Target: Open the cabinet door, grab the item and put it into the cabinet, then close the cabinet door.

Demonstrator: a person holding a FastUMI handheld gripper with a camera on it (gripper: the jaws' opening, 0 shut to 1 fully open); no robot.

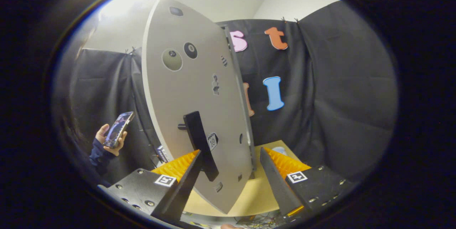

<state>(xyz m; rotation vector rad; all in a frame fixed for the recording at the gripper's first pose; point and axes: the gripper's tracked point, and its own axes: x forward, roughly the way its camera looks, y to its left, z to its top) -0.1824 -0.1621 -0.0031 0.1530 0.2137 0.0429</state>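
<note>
Cabinet door (pixel 192 90): grey, swung open, edge toward me, between my jaws. Handle (pixel 200 143): dark bar, just ahead of the left finger. Gripper (pixel 231 161): I see jaws spread wide, holding nothing. Surface (pixel 256 193): pale wood beneath.

door (pixel 185 90) w/ handle (pixel 199 143) ahead, table (pixel 256 193) beneath

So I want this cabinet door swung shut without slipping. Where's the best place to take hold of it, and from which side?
Take the black bar handle on the cabinet door. It stands off the panel on a post, so a finger probably fits behind it. Come at it head-on: the hand-held gripper is open, with the bar's lower end just inside one finger.
</note>
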